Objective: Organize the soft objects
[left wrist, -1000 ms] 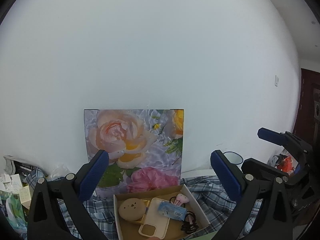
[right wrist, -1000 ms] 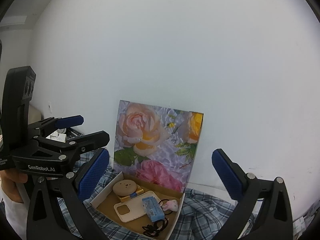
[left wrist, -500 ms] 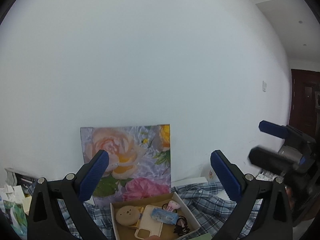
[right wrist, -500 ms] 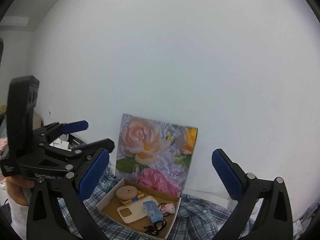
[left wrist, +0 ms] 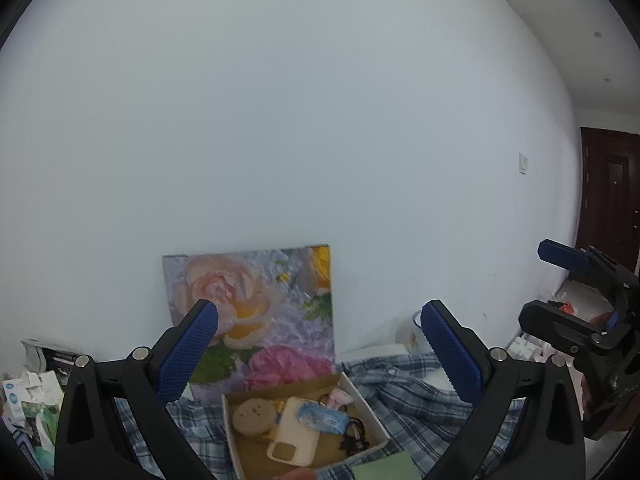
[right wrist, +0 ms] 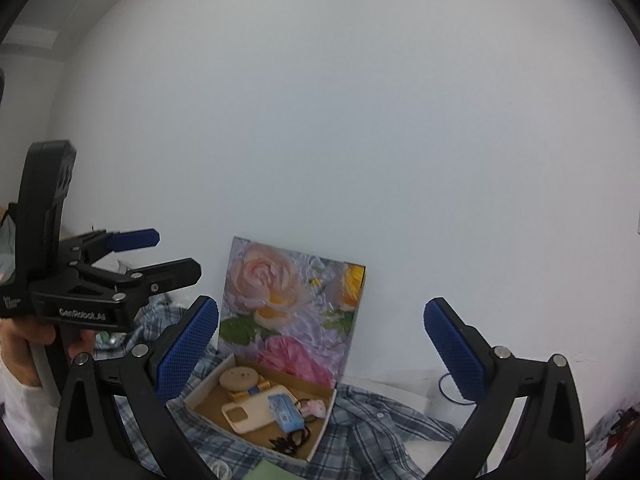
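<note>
white wall [left wrist: 280,120] fills more, box [left wrist: 372,420] lower

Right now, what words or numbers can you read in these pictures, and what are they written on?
"GenRobot.AI": on the body of the left gripper, seen from the right wrist.
Blue packet in the cardboard box: print too small to read.
White cartons: print too blurred to read.

Both wrist views look forward along open tongs from above, tilted up so the white wall [left wrist: 304,120] fills most of each. The left view faces the box [left wrist: 304,424] head-on, low in the picture; the right view sees it from the right, angled leftward. Both share the box [right wrist: 260,404], the flower picture [left wrist: 252,312] and the plaid cloth [right wrist: 372,432]. Each view catches the other tongs at its edge.
</note>
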`<state>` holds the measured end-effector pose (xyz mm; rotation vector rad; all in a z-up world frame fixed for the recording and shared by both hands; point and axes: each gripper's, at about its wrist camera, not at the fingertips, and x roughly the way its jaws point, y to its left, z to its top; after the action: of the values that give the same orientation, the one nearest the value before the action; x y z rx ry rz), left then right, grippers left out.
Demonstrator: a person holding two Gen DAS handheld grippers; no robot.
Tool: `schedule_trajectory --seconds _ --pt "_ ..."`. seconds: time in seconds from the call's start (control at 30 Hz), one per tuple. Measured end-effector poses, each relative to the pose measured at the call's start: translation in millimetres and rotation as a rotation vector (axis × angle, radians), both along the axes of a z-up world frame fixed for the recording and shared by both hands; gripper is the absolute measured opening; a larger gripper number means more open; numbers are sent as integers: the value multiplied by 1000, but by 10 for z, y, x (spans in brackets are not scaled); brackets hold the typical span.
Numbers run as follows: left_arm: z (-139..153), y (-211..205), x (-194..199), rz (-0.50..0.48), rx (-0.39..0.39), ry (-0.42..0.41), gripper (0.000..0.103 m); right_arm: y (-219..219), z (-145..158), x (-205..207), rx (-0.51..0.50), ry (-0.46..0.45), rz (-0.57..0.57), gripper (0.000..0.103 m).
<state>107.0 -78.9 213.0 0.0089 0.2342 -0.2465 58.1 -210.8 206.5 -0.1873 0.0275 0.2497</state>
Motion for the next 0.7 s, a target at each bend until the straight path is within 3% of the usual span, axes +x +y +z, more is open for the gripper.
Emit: schedule_trajectory --seconds 0.23,0.5,0.7 --pt "-339 -208 -34 11 53 81 103 -83 -377 -100 -30 -11 14 103" --pt "-898 -297 -17 -7 95 196 103 -323 -868 76 25 75 45 103" --pt "-1433 -251 25 6 112 334 103 -440 -1217 218 27 148 64 103"
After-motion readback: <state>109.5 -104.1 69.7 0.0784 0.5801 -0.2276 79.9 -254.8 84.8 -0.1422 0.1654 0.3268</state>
